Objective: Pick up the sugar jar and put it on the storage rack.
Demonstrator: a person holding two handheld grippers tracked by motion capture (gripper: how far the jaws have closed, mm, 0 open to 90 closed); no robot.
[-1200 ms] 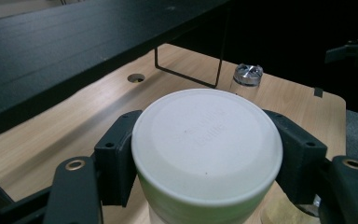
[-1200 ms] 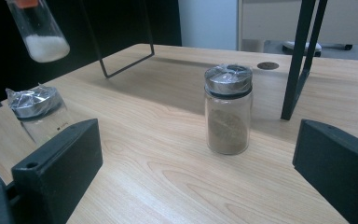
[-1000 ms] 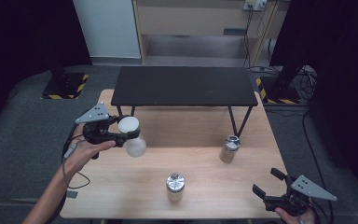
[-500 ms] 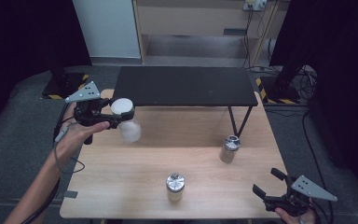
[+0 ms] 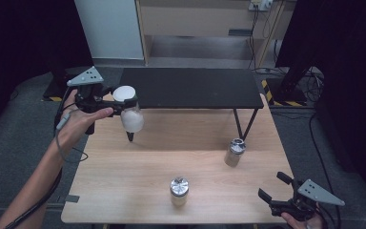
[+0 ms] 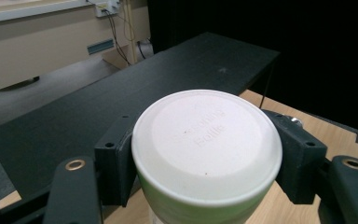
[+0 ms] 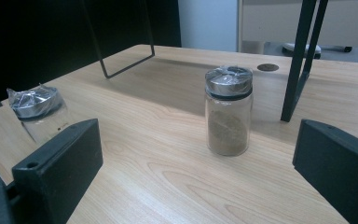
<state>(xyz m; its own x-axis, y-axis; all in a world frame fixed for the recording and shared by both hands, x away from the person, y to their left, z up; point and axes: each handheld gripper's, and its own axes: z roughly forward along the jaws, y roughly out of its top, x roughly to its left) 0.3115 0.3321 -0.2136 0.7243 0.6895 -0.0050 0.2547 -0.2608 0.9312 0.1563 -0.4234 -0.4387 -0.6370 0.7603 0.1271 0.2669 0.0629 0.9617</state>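
My left gripper [image 5: 123,107] is shut on a pale bottle with a white lid [image 5: 132,119] and holds it in the air at the left end of the black shelf [image 5: 190,88]. In the left gripper view the white lid [image 6: 207,144] sits clamped between both jaws, over the shelf's near edge [image 6: 121,107]. A glass jar of brown powder with a silver lid [image 5: 234,151] stands at the right, and a second silver-lidded jar [image 5: 179,190] near the front edge. My right gripper [image 5: 272,185] rests open at the front right corner; the powder jar [image 7: 228,112] stands ahead of its jaws, apart from them.
The black shelf stands on thin metal legs [image 7: 303,60] on the back half of the wooden table [image 5: 124,191]. The second jar [image 7: 37,114], wrapped in clear film, stands left of my right gripper. A cable trails from the left hand off the table's left edge.
My left gripper has carried the bottle up and away from me, from above the table's left middle to the shelf's left end. The right gripper and both jars have stayed put.
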